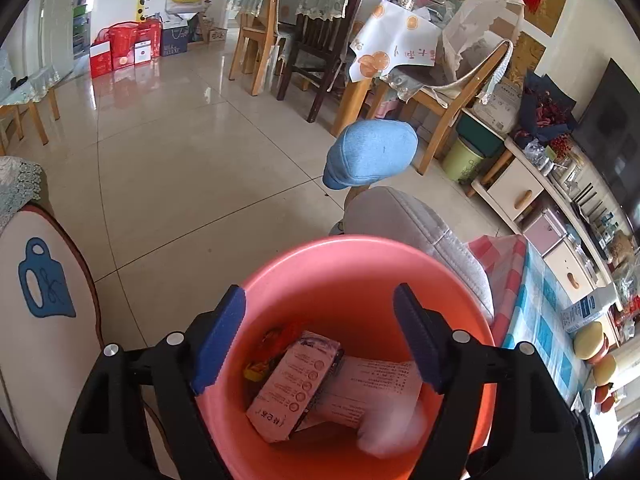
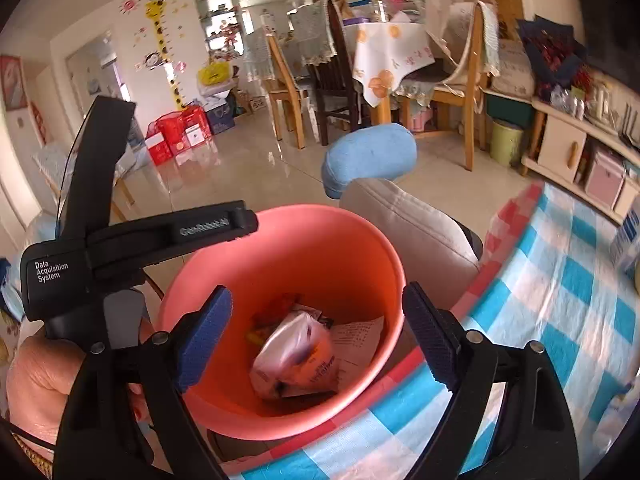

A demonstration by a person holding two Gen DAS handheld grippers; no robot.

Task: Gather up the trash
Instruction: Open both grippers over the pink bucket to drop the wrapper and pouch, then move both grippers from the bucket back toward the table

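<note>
A coral-pink bucket [image 1: 360, 256] sits right below both grippers, beside the checked table. In it lie a pink printed packet [image 1: 292, 384], a white printed leaflet [image 1: 380, 380] and a colourful wrapper [image 1: 272, 344]. A blurred whitish piece [image 1: 392, 428] shows in the left wrist view. The right wrist view shows a blurred clear bag with orange print [image 2: 296, 352] on top of the pile. My left gripper [image 1: 316, 340] hangs open over the bucket mouth, nothing between its blue pads. My right gripper [image 2: 318, 336] is open over the bucket [image 2: 304, 224] too, and empty.
A hand [image 2: 40, 380] holds the left tool's black housing [image 2: 60, 276] at the bucket's left. A blue-checked tablecloth [image 2: 560, 300] covers the table on the right. Behind the bucket stands a grey padded chair [image 1: 400, 216] with a blue cap [image 1: 372, 156]. A cushioned seat [image 1: 40, 300] is at left.
</note>
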